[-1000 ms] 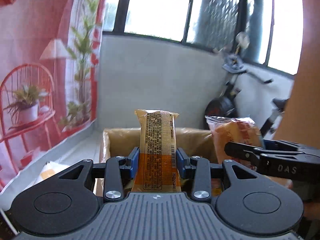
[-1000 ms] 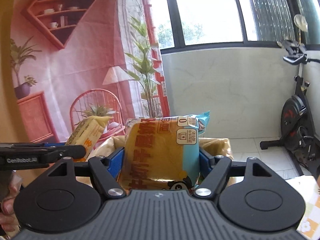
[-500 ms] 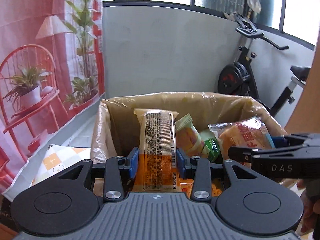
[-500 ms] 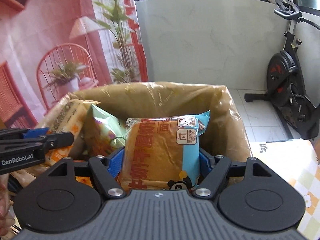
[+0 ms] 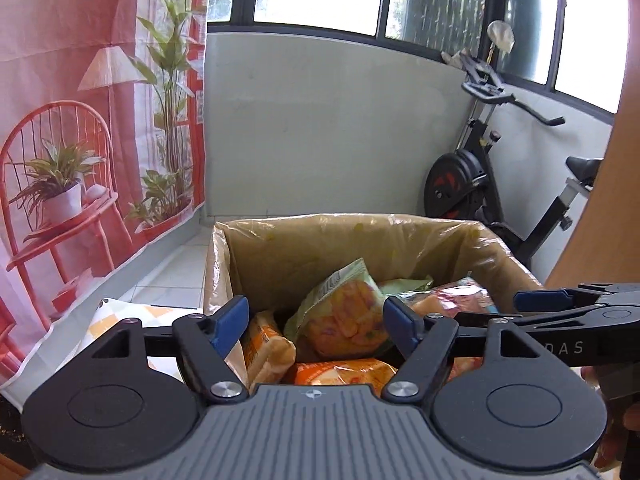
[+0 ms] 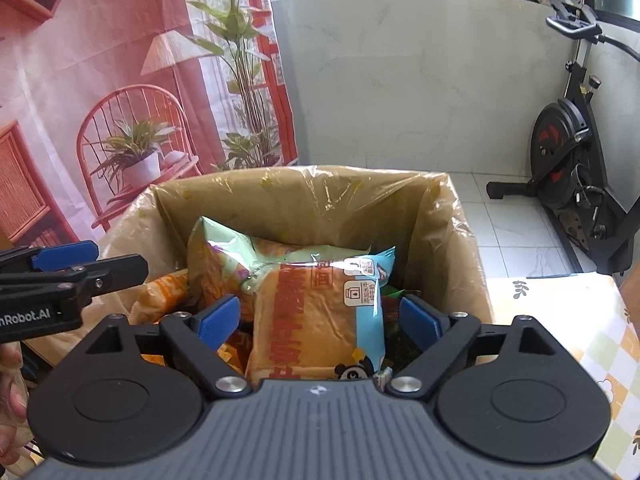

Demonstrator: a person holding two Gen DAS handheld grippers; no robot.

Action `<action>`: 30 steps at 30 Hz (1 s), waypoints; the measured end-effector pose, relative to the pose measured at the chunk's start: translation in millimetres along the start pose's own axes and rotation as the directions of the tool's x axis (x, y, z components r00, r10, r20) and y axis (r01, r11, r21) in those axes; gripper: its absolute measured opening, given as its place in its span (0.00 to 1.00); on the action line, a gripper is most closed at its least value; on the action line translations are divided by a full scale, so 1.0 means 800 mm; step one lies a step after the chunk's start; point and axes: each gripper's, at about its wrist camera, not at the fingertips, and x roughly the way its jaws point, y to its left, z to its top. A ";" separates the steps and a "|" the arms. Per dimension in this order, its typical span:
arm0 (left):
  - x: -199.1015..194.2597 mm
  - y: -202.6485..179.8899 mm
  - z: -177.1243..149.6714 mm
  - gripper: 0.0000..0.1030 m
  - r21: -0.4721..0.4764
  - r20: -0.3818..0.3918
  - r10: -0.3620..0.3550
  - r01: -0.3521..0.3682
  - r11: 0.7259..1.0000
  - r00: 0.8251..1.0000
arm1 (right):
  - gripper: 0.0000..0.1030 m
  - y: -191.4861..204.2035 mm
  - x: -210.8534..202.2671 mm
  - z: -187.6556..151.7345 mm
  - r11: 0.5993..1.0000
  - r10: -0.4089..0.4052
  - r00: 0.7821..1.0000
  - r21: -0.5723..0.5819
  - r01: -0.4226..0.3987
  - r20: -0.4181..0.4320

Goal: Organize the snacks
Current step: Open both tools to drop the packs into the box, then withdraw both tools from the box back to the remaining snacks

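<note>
A cardboard box (image 5: 348,222) lined with clear plastic holds several snack packs. In the left wrist view my left gripper (image 5: 316,320) hangs over the box's near side, its jaws opening with nothing between the pads. The narrow orange pack (image 5: 266,346) lies in the box just below its left pad, beside a green pack (image 5: 344,312). In the right wrist view my right gripper (image 6: 320,320) is over the box (image 6: 304,178), jaws opening. An orange and blue bread pack (image 6: 316,320) rests between the pads on the other snacks, with a gap at each pad. Each gripper shows in the other's view: left gripper (image 6: 80,268), right gripper (image 5: 560,308).
A black exercise bike (image 5: 472,184) stands behind the box on the right, against a grey wall. A pink printed backdrop (image 5: 80,120) hangs on the left. A checked cloth (image 6: 580,320) covers the table beside the box. A hand (image 6: 12,392) holds the left gripper.
The left gripper opened and the narrow orange pack dropped into the box's left side. The right gripper tilted down over the box and its pads came off the bread pack.
</note>
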 end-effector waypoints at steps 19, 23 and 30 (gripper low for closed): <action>-0.101 0.012 -0.094 0.74 -0.017 0.144 -0.040 0.043 0.999 0.989 | 0.86 0.000 -0.115 -0.088 0.994 0.091 0.962 -0.085 -0.071 0.256; -0.103 0.022 -0.122 0.74 -0.065 0.148 -0.042 0.052 0.997 0.988 | 0.86 -0.005 -0.124 -0.114 0.994 0.096 0.948 -0.085 -0.074 0.303; -0.073 0.011 -0.173 0.74 -0.083 0.061 -0.036 0.041 0.996 0.997 | 0.85 -0.010 -0.114 -0.165 0.991 0.087 0.946 -0.122 -0.050 0.313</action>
